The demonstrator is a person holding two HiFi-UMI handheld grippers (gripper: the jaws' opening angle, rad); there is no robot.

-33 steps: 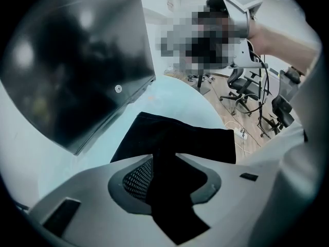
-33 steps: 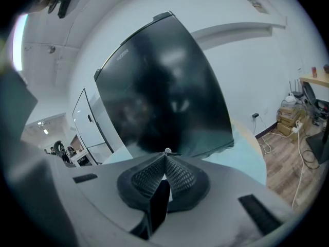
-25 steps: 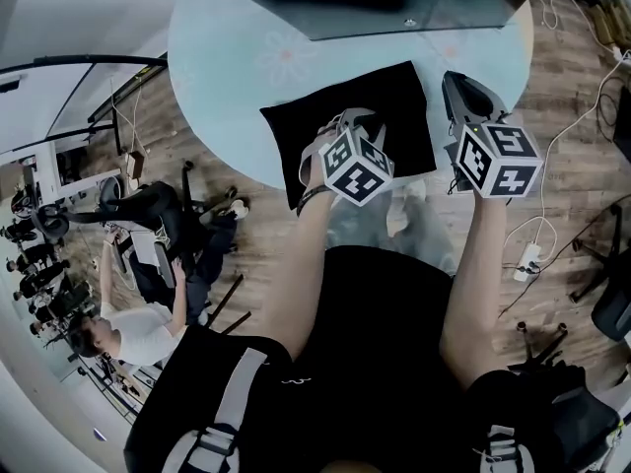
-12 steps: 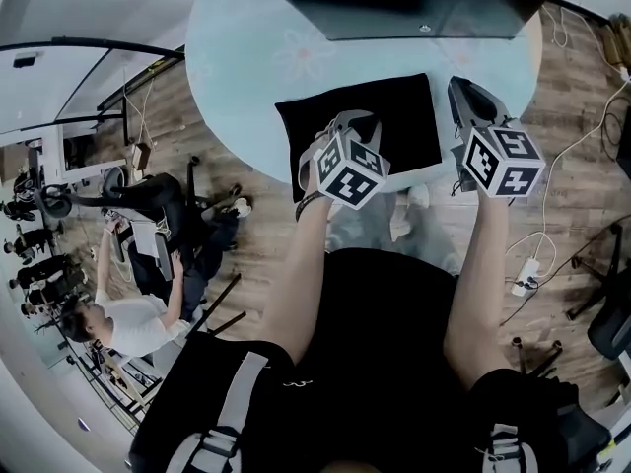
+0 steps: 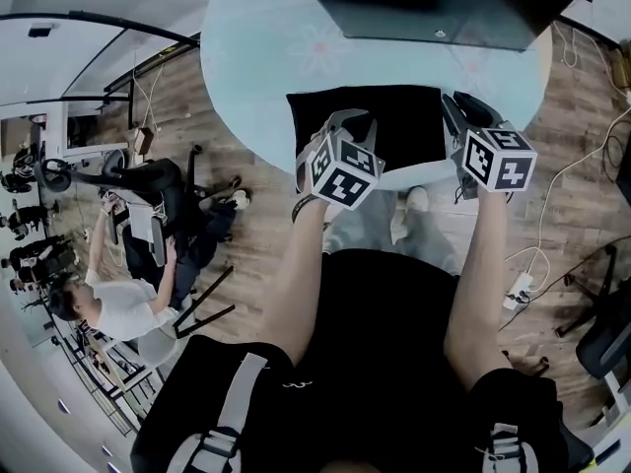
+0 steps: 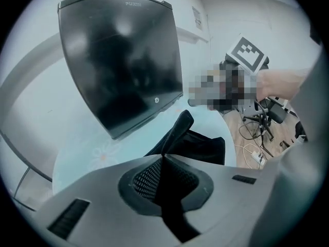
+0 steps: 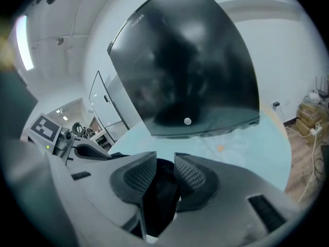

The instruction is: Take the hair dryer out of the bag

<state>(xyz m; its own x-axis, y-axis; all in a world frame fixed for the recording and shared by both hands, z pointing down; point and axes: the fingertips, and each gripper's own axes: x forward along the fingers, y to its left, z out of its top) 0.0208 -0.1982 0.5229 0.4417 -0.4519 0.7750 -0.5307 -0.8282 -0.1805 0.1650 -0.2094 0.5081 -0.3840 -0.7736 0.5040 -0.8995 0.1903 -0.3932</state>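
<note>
Left claw (image 6: 163, 158) closed on bag (image 6: 205, 145) edge and lifted, right claw (image 7: 165, 175) just opening, bag between

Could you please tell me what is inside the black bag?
Only outer fabric of the bag shows, one edge pinched by the left gripper. Fabric covers the inside; no hair dryer is visible.

I can't see into the black bag (image 5: 399, 126), so its contents are hidden. The dark panel (image 5: 434, 3) runs off the top of my head view. The person (image 5: 108, 304) at far left is too small to make out clearly.
</note>
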